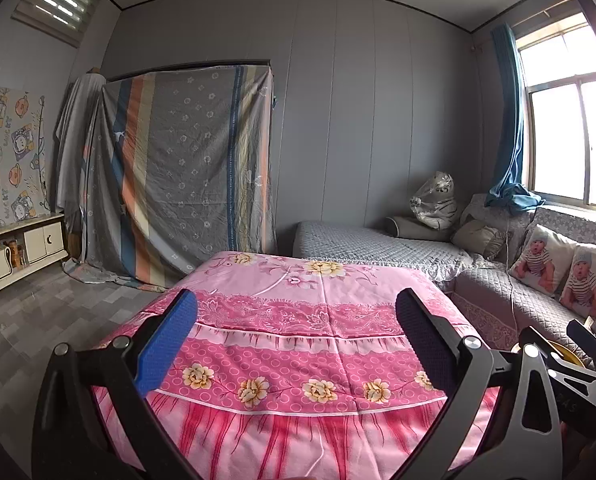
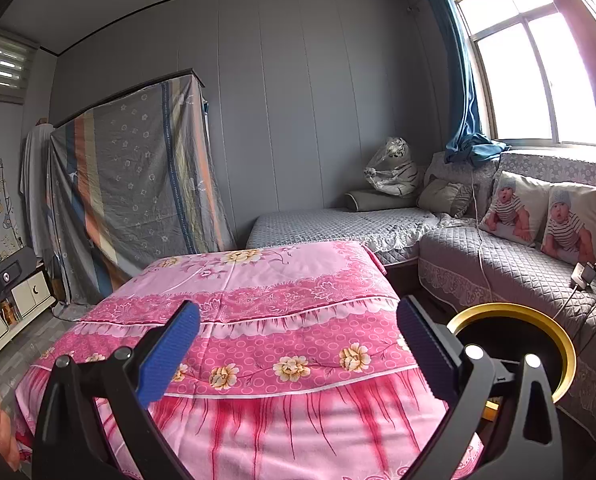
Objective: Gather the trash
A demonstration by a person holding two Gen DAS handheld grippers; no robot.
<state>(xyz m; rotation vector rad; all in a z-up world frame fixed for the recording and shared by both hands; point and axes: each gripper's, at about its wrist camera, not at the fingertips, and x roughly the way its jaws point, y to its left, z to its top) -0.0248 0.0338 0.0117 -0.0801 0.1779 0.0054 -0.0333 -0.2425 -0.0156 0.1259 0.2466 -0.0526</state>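
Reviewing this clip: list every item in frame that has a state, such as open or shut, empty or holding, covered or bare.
left gripper: open, holding nothing.
right gripper: open, holding nothing.
gold-rimmed bin: open-topped, inside dark, contents not visible.
pink floral cloth: spread flat, no trash visible on it.
blue curtain: pulled aside, window uncovered.
plush tiger: wrapped in clear plastic.
striped sheet: draped over furniture.

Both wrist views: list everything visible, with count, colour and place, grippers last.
Floral cloth: one, pink, covering the table in front.
Bin: one, black with gold rim, right of table.
Sofa: one, grey quilted, under the window.
Baby-print cushions: two, on sofa.
Charger: one, white, on sofa.
Bagged plush toy: one, white, far corner.
Draped sheet: one, striped grey, back wall.
Curtain: one, blue.
Cabinet: one, white, left.
Left gripper: open, empty.
Right gripper: open, empty.
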